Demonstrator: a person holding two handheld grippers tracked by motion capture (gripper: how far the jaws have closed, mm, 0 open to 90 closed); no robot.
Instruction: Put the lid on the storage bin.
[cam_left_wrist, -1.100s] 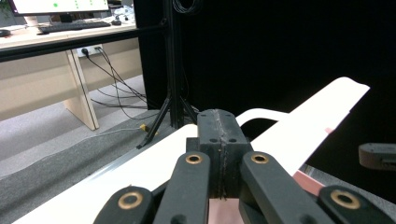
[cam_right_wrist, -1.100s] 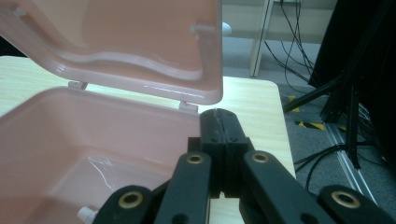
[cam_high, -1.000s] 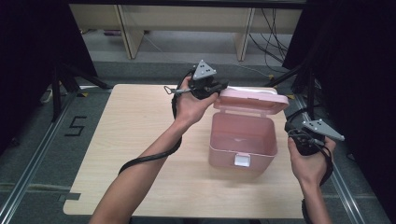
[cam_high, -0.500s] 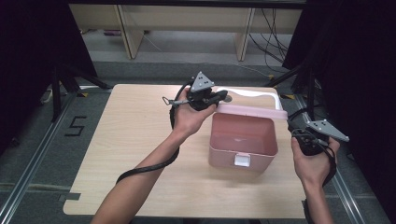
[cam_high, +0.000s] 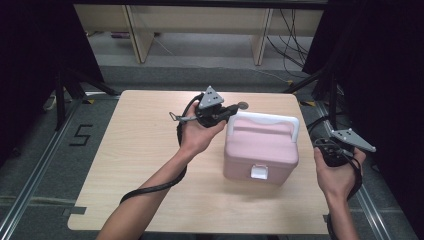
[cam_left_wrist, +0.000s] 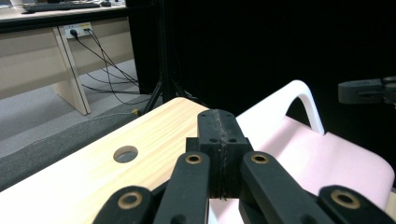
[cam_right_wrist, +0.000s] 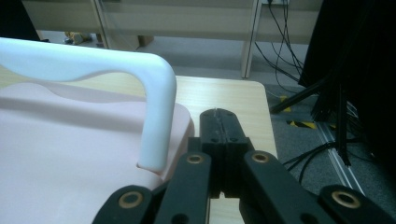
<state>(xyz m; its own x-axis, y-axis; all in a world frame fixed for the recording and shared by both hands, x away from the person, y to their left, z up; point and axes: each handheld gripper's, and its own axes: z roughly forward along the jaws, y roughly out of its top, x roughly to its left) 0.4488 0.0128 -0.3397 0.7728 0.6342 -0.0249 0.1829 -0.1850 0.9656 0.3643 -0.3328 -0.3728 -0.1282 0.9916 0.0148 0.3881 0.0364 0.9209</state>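
Flanking the closed pink box (cam_high: 261, 150), both tongs (cam_high: 231, 114) (cam_high: 326, 150) stay pressed together, empty.

Even overhead light, table (cam_high: 125, 150) bright; dark surrounds at both sides. Soft shadow under pink box (cam_high: 260, 150). Right gripper view dimmer, bluish.

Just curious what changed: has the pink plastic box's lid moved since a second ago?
Yes. The pink plastic box's lid stood open toward the wooden table's far edge; now it lies shut, white handle on top.
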